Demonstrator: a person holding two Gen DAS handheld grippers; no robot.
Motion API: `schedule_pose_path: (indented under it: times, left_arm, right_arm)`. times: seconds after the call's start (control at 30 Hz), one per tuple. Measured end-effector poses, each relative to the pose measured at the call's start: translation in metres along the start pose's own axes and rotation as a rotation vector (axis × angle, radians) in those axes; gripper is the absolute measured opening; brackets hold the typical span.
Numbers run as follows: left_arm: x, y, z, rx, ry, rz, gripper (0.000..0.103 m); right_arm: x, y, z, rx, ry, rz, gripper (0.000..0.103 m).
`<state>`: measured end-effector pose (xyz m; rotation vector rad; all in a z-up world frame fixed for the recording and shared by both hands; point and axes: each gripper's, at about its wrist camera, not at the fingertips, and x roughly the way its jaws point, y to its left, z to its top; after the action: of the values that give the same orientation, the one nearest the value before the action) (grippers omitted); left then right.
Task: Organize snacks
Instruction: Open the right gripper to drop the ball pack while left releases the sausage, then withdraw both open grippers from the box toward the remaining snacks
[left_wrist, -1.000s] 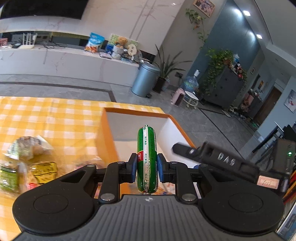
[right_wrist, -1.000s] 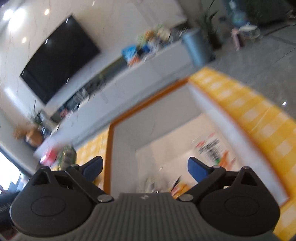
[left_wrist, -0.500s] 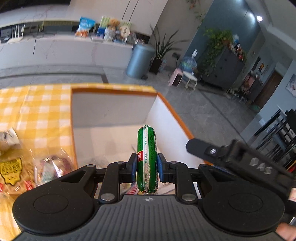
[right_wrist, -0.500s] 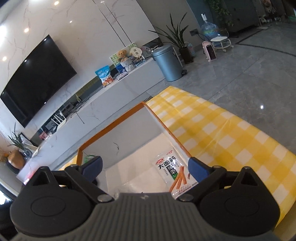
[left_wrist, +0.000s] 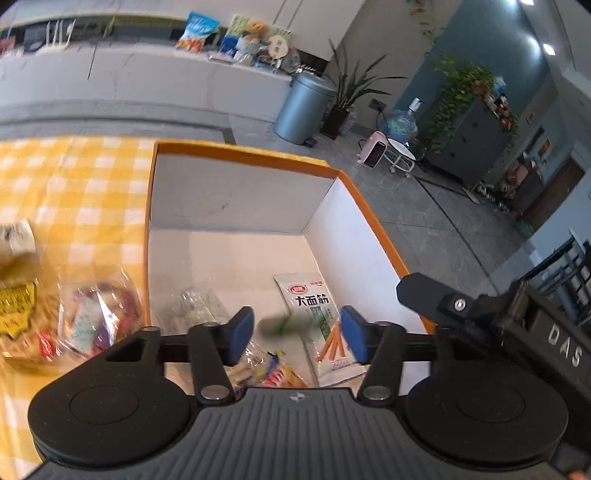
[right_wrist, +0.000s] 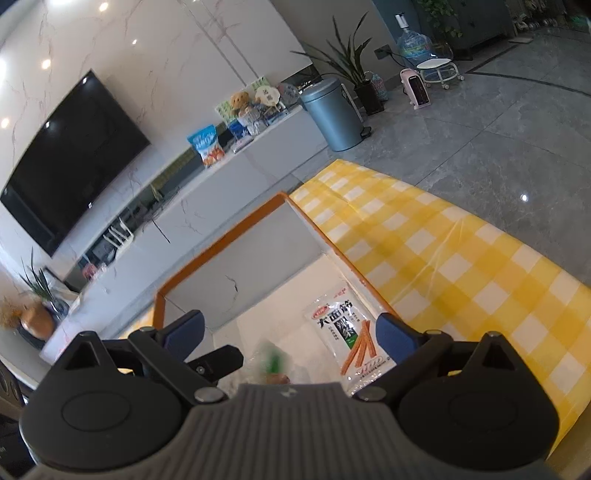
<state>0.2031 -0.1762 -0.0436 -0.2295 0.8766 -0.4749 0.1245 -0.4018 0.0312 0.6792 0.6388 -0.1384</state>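
— Green plastic-wrapped sausage (left_wrist: 286, 325): where?
— Blurred, loose between the left gripper (left_wrist: 295, 334)'s blue pads, which have just been opening, above the orange-rimmed white box (left_wrist: 236, 199).
— Right gripper (right_wrist: 291, 338)?
— Spread wide, holding nothing.

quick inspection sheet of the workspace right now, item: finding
surface: yellow checked tablecloth under everything.
job's things: orange-rimmed box holds a white snack packet and clear wrappers; a blurred green sausage is dropping in; bagged snacks wait outside on the cloth.
clutter: nothing seen.
grippers: left gripper has just been opening, pads clear of the sausage; right gripper open, empty, over the box.
cables: nothing seen.
surroundings: bin, television, plants.
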Motion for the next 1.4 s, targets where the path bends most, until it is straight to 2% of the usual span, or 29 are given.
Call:
schedule_pose_path:
  times: [0.07, 0.23, 0.33, 0.47, 0.67, 0.87, 0.97, 1.13, 1.2, 1.3, 1.4]
  left_arm:
    - [-0.006, -0.001, -0.001, 0.015, -0.013, 0.024, 0.078]
    - [-0.027, 0.001, -0.003, 0.017, -0.050, 0.034, 0.081]
    - [-0.043, -0.002, 0.001, 0.037, -0.087, 0.056, 0.081]
    - [-0.068, -0.003, 0.005, 0.070, -0.133, 0.078, 0.082]
    - [-0.103, 0.002, 0.006, 0.087, -0.180, 0.135, 0.082]
    - [-0.142, 0.023, 0.003, 0.059, -0.241, 0.206, 0.082]
    - [-0.161, 0.041, -0.001, 0.030, -0.304, 0.223, 0.082]
    - [-0.184, 0.069, -0.003, -0.019, -0.333, 0.265, 0.082]
    - [-0.189, 0.079, -0.006, -0.009, -0.339, 0.292, 0.082]
    - [-0.190, 0.088, -0.013, 0.037, -0.354, 0.380, 0.082]
    - [-0.189, 0.100, -0.019, 0.042, -0.352, 0.456, 0.082]
  right_arm:
    - [0.000, -0.001, 0.001, 0.011, 0.001, 0.006, 0.097]
    - [0.000, 0.004, 0.000, -0.015, -0.005, -0.013, 0.097]
    - [-0.005, 0.011, -0.001, -0.047, -0.042, 0.006, 0.097]
    - [-0.014, 0.022, -0.002, -0.059, -0.062, 0.123, 0.097]
    - [-0.023, 0.047, -0.011, -0.105, -0.071, 0.241, 0.098]
    - [-0.039, 0.079, -0.029, -0.183, -0.079, 0.359, 0.098]
    - [-0.047, 0.099, -0.042, -0.234, -0.079, 0.411, 0.098]
    - [-0.051, 0.136, -0.062, -0.281, -0.058, 0.425, 0.098]
    - [-0.050, 0.150, -0.070, -0.298, -0.045, 0.421, 0.098]
    - [-0.043, 0.171, -0.080, -0.307, -0.018, 0.383, 0.098]
    - [-0.031, 0.189, -0.092, -0.307, 0.001, 0.326, 0.098]
